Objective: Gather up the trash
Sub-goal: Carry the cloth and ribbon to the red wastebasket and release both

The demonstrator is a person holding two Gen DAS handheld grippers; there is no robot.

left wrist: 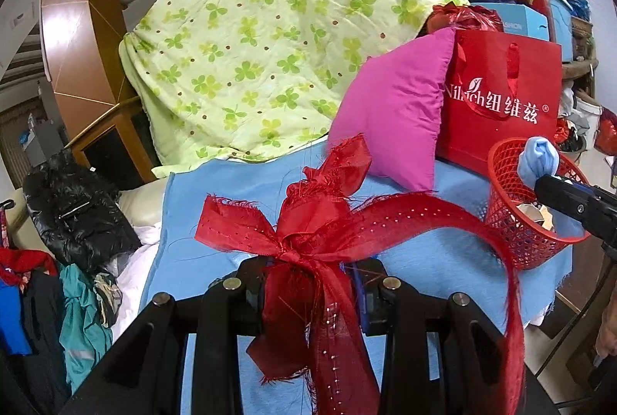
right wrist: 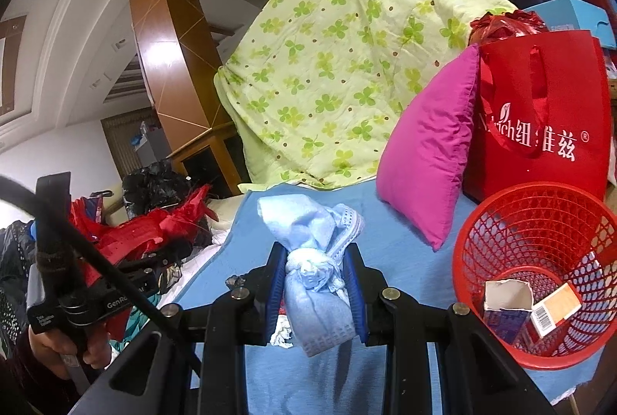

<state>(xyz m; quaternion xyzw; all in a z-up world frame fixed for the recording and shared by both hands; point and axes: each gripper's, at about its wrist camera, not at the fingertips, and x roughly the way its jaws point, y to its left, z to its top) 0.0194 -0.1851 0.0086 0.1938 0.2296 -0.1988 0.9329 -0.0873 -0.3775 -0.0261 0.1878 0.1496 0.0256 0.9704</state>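
Left wrist view: left gripper (left wrist: 308, 284) with fingers pinching a frayed red ribbon bow (left wrist: 308, 222) at its knot, tails trailing down and off to the right over the blue cloth (left wrist: 231, 191) spread beneath. Red mesh basket (left wrist: 528, 206) standing ahead and to the right, well apart from the bow. Right gripper (left wrist: 547, 183) already at the basket's rim with a pale blue bundle at its tip (clearly the nearer hand).

Right wrist view: right gripper (right wrist: 316, 295) with fingers (right wrist: 353, 291) clamped on a knotted pale blue cloth bundle (right wrist: 312, 260), long axis running away from the camera. Basket (right wrist: 540, 272) just beside to the right, mouth tilted toward the camera, small cartons (right wrist: 532, 311) already inside. Likely next: a short swing right for the bundle, a longer carry for the bow.
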